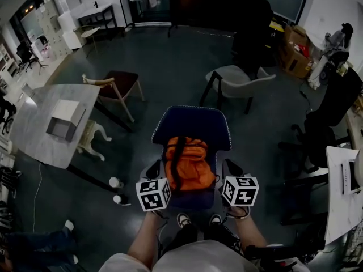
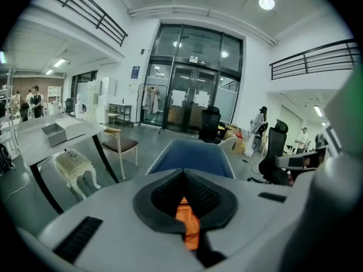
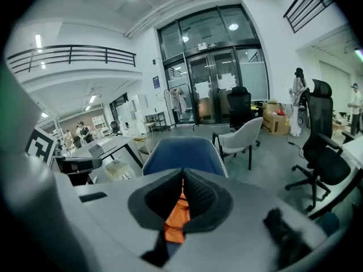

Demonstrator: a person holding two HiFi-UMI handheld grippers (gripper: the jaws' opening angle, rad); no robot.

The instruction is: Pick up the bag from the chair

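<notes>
Bag (image 1: 190, 164) on chair (image 1: 193, 123) btwn L hand-held gripper (image 1: 153, 170), R hand-held gripper (image 1: 231, 168); both closed.

Bag (image 1: 188, 162) on chair (image 1: 193, 124), between tools

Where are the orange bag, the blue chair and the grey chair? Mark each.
orange bag (image 1: 195, 166), head view, orange top panel.
blue chair (image 1: 193, 123), head view, backrest.
grey chair (image 1: 238, 81), head view, seat.
</notes>
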